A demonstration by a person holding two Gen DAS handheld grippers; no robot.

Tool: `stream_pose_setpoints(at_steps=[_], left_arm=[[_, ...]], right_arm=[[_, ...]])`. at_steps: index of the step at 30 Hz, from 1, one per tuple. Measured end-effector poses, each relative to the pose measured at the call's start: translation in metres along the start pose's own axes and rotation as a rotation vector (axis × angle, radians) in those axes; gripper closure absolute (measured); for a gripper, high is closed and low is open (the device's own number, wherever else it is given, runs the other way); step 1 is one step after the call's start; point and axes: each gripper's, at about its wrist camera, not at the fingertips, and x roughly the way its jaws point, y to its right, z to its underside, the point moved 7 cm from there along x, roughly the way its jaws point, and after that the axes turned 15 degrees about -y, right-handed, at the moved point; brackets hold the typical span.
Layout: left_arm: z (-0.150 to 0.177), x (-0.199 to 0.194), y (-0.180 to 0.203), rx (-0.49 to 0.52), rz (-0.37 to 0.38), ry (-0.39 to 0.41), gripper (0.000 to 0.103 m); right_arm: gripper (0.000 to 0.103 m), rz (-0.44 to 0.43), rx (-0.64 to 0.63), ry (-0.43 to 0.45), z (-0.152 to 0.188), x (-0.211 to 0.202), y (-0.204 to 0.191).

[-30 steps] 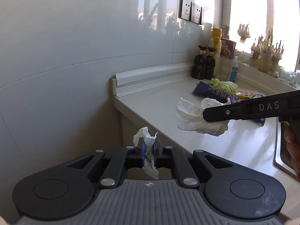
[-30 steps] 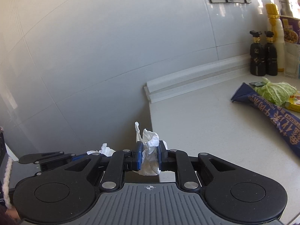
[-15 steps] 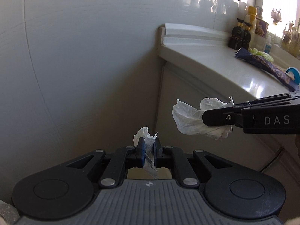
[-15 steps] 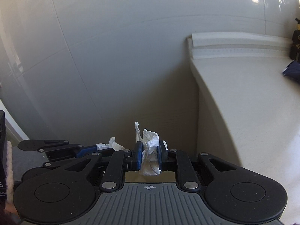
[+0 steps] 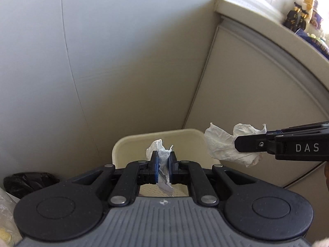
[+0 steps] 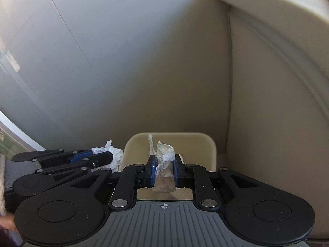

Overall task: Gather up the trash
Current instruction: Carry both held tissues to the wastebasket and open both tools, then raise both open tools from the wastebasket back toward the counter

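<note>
1. My left gripper is closed tight on a small crumpled tissue; the blue pads pinch it from both sides, with paper sticking out above the fingers and a strip hanging below them.
2. My right gripper is clamped the same way on a larger crumpled tissue, which bulges above the pads and hangs beneath them.
3. In the left wrist view the right gripper reaches in from the right edge, and its wad of tissue hangs in the air near the bin's right corner.
4. In the right wrist view the left gripper lies to the left, its tissue just beside the bin's left edge.
5. A cream trash bin sits just beyond both sets of fingers, in the corner between a pale wall on the left and a beige cabinet door on the right; its rim shows beyond the right gripper too.
6. A black plastic bag lies at the near left.
7. Dark bottles stand far off on the counter at the upper right.
</note>
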Motion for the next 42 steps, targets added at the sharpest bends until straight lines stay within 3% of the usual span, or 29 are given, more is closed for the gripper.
stream_pose_setpoints(at_steps=[16, 27, 30, 32, 33, 34, 35, 37, 38, 42], left_arm=[[0.049, 0.111, -0.014, 0.072, -0.073, -0.248, 0.094], [0.030, 0.148, -0.007, 0.080, -0.093, -0.316, 0.092], [0.026, 0.150, -0.004, 0.081, -0.093, -0.315, 0.082], [0.026, 0.152, -0.002, 0.093, -0.082, -0.313, 0.078], [0.026, 0.152, -0.001, 0.098, -0.079, -0.312, 0.073], [0.025, 0.151, 0.002, 0.105, -0.074, -0.307, 0.064], [0.024, 0.150, 0.004, 0.110, -0.068, -0.299, 0.059], [0.023, 0.147, 0.010, 0.123, -0.067, -0.283, 0.032], [0.022, 0.144, 0.012, 0.128, -0.079, -0.273, 0.027], [0.019, 0.132, 0.018, 0.150, -0.082, -0.249, 0.023]], right_arm=[[0.085, 0.114, 0.006, -0.122, -0.006, 0.115, 0.033], [0.083, 0.122, -0.014, -0.139, -0.013, 0.139, 0.023], [0.082, 0.105, -0.011, -0.130, -0.002, 0.141, 0.027], [0.070, 0.088, 0.003, -0.138, 0.002, 0.137, 0.030], [0.056, 0.080, 0.010, -0.138, 0.002, 0.136, 0.030], [0.048, 0.072, 0.012, -0.132, 0.003, 0.134, 0.029], [0.047, 0.068, 0.011, -0.125, 0.004, 0.132, 0.028], [0.046, 0.070, 0.007, -0.126, 0.005, 0.128, 0.027], [0.046, 0.071, 0.006, -0.126, 0.006, 0.126, 0.026], [0.038, 0.059, 0.012, -0.101, 0.005, 0.109, 0.025]])
